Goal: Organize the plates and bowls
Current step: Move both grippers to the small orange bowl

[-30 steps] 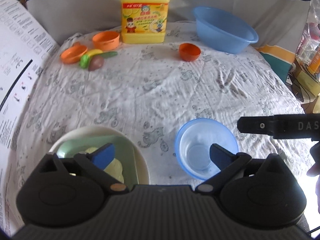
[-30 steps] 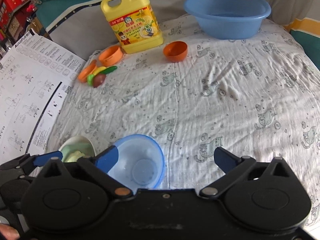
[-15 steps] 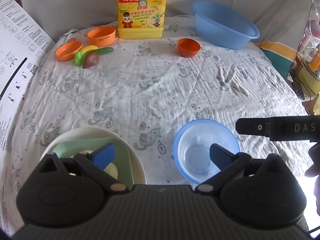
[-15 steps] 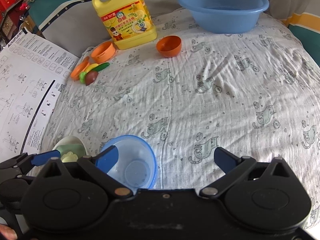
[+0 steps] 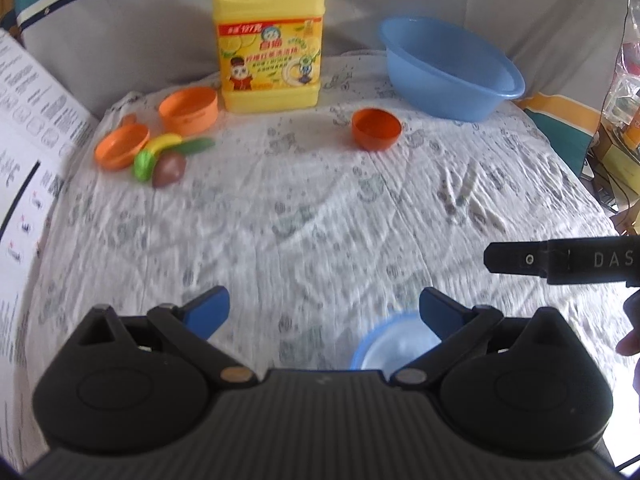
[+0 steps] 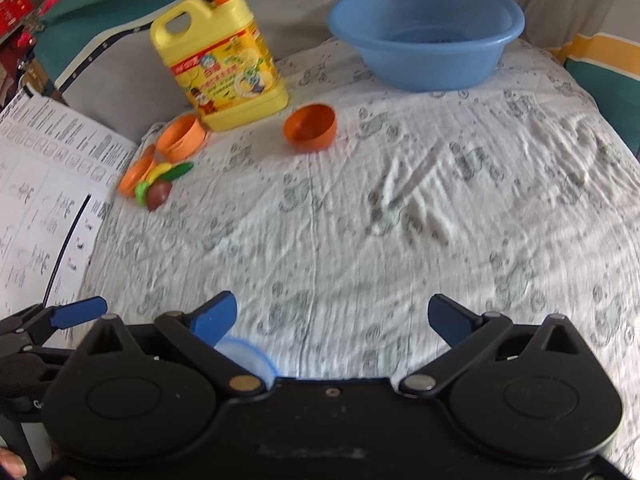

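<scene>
A small clear blue bowl (image 5: 394, 346) sits at the near edge, half hidden under my left gripper (image 5: 322, 310); it also shows under my right gripper's left finger (image 6: 244, 354). Both my left gripper and my right gripper (image 6: 332, 314) are open, empty and above the white cloth. A small dark orange bowl (image 5: 376, 128) (image 6: 310, 126) stands mid-far. An orange cup (image 5: 188, 110) (image 6: 180, 136) and an orange dish (image 5: 120, 146) (image 6: 136, 176) sit far left. The cream plate stack is out of view.
A yellow detergent jug (image 5: 270, 40) (image 6: 222, 66) stands at the back. A big blue basin (image 5: 448, 66) (image 6: 426, 30) is back right. Toy fruit (image 5: 164, 160) (image 6: 158, 188) lies by the orange dish. A printed sheet (image 6: 36, 208) hangs at the left.
Both grippers have tilted up and moved forward. The blue bowl slid toward the bottom of both views and the cream plate stack left the view. Both grippers stayed open.
</scene>
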A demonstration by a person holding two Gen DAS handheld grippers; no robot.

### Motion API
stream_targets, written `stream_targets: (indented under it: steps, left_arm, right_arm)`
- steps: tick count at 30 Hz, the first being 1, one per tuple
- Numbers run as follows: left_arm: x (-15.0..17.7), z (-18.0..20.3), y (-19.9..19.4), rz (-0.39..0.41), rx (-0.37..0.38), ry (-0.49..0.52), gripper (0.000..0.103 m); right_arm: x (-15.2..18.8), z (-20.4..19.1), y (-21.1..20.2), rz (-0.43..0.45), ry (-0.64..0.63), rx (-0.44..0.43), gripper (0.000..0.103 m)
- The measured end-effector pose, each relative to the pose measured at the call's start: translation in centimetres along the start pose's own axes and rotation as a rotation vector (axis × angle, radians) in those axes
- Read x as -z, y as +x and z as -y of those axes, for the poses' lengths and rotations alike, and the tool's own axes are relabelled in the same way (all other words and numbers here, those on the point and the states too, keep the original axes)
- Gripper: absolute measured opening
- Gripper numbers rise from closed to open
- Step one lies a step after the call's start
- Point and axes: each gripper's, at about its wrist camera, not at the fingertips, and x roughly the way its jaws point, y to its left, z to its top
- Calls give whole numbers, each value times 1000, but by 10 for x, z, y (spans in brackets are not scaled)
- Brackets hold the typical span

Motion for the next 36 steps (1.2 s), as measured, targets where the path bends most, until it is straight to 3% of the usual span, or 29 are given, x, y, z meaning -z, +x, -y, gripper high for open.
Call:
stream_targets:
  steps: [19,26,27,31,34,36]
  left_arm:
    - [-115,9,97,61,17,14,103]
    - [-139,10,143,40,39,-14,103]
    - [-142,11,149,35,39,-13,100]
    - [-148,17,168,10,55,0,86]
    - [-151,20,181,-7,73,-3,68]
    - [-153,21,189,-20,87,-9,49]
  right_arm:
    - [-116,31,64,73,102,-2,102]
    - [-150,33,104,67,153,-39,79]
    - [-153,32,110,62,153,-43,77]
    - [-160,27,133,37,139,-50,53]
    - [-162,22,147,21,120,-56,40]
    - [-163,19,152,15,109,-62,33]
